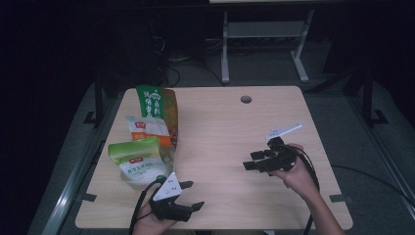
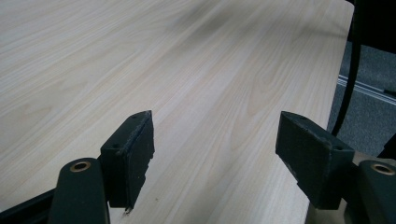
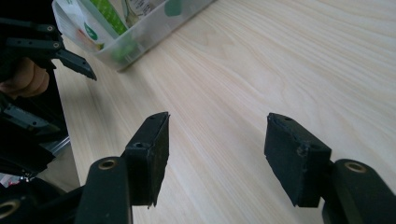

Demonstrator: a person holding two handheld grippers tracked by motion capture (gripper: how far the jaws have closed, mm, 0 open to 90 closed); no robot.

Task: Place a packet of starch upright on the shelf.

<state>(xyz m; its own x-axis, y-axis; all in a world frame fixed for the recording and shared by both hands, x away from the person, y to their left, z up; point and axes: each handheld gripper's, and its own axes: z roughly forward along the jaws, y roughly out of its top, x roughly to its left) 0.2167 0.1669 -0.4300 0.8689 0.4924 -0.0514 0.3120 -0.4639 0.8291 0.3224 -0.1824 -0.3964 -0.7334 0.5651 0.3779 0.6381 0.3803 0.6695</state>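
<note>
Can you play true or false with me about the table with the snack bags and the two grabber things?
1. The snack bags stand in a clear bin on the left side of the table. True.
2. The right gripper is holding a bag. False: its jaws are open with nothing between them, only bare wood below.
3. The left gripper has its jaws open. True.
4. The left gripper is over the far edge of the table. False: it is by the near edge, just beside the bin.
5. There is a small round hole in the tabletop near the far edge. True.
</note>
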